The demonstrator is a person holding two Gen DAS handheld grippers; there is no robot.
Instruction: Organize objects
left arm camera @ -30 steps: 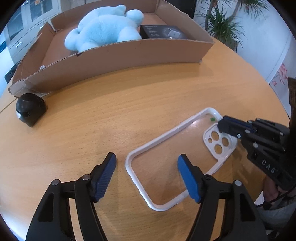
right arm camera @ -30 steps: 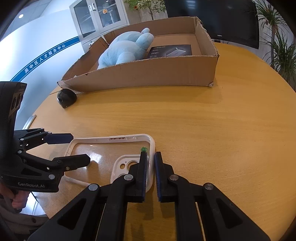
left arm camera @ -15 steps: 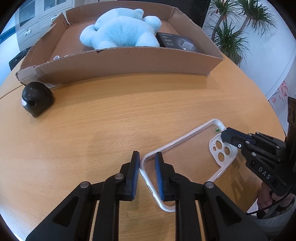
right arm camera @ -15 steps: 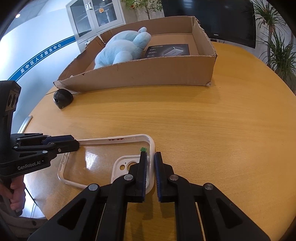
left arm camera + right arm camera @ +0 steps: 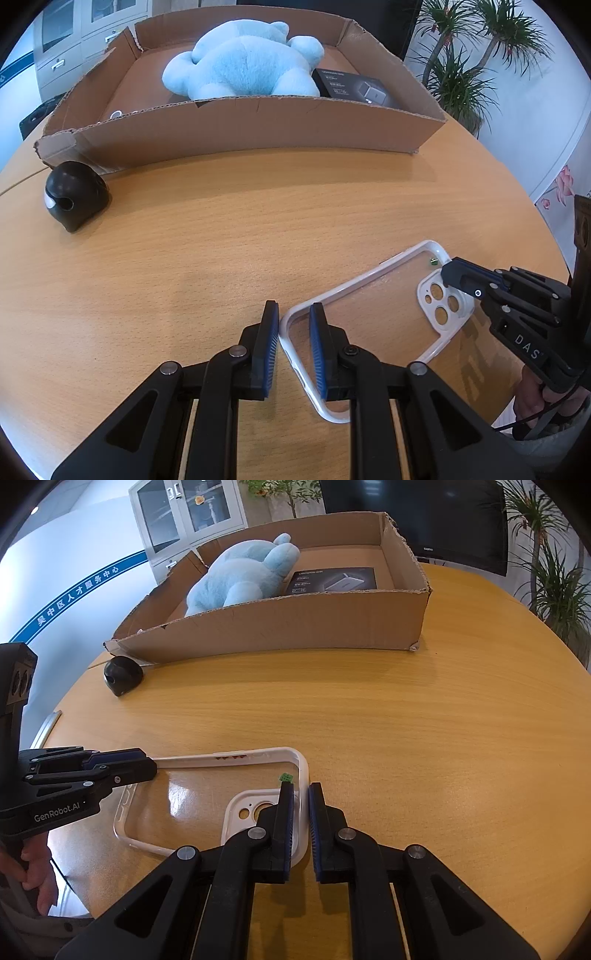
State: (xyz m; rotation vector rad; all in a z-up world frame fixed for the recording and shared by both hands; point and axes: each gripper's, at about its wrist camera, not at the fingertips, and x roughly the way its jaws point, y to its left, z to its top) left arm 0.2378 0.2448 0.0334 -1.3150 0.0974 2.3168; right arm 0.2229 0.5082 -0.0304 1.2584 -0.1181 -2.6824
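A clear phone case with a white rim (image 5: 373,314) lies at the near edge of the round wooden table (image 5: 221,240); it also shows in the right wrist view (image 5: 199,805). My left gripper (image 5: 293,314) is shut on the rim at the case's bottom corner. My right gripper (image 5: 301,794) is shut on the rim at the camera-cutout end. Each gripper shows in the other's view: the right one (image 5: 448,271), the left one (image 5: 149,766). The case is held between both, low over the table.
An open cardboard box (image 5: 240,125) stands at the back with a light blue plush toy (image 5: 243,66) and a flat black product box (image 5: 354,86) inside. A small black rounded gadget (image 5: 72,199) sits by the box's left corner. Potted plants (image 5: 465,62) stand behind on the right.
My left gripper went from wide open to shut on the case's rim. The case has shifted slightly toward the box. My right gripper stayed shut on its end.
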